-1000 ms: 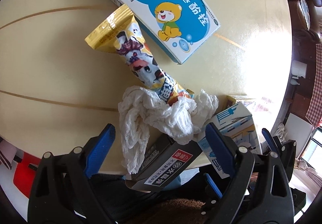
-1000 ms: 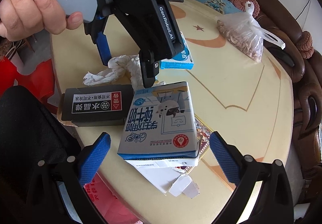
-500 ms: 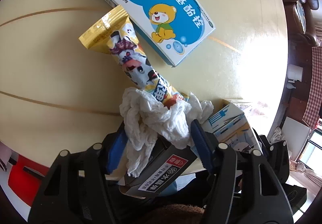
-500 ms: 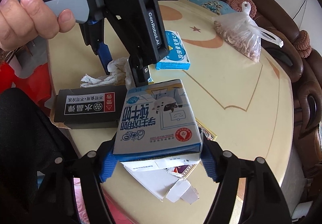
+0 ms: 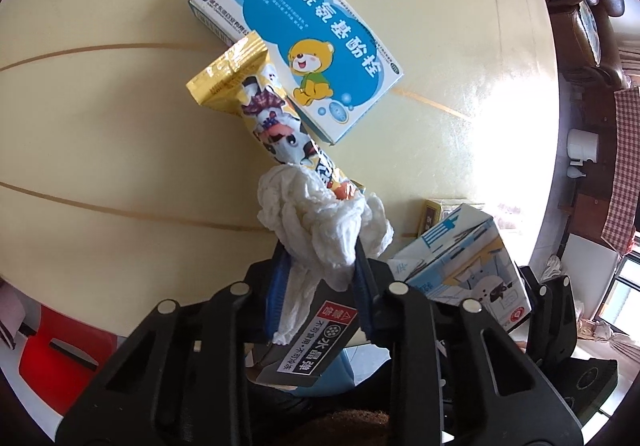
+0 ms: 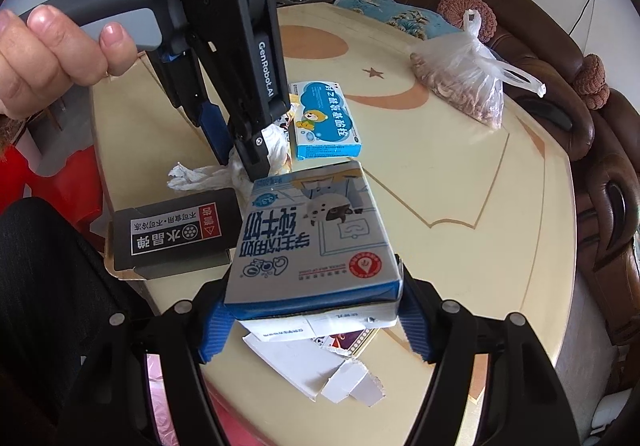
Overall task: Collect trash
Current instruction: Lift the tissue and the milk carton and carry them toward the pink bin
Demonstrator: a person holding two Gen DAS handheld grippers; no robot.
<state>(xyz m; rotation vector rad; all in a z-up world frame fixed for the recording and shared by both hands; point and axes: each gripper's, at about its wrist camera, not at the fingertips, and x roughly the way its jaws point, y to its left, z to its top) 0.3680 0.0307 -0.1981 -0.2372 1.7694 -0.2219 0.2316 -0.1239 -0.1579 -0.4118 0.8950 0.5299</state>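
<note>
Gleaming cream table [image 6: 460, 205] amid brown sofas [image 6: 600, 181]; left tool [image 5: 320, 278] clamping tissue [image 5: 320, 221], right tool [image 6: 312, 322] clamping milk carton [image 6: 316, 234].

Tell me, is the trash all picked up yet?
Not yet. Nothing looks put away so far. The left claw has just closed on the crumpled white tissue, and the right claw grips the blue-and-white milk carton. Left on the round cream table: the black cardboard box, yellow snack wrapper, blue medicine box and torn white card.

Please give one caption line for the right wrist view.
Right gripper clamps the milk carton while left gripper pinches crumpled tissue.
</note>
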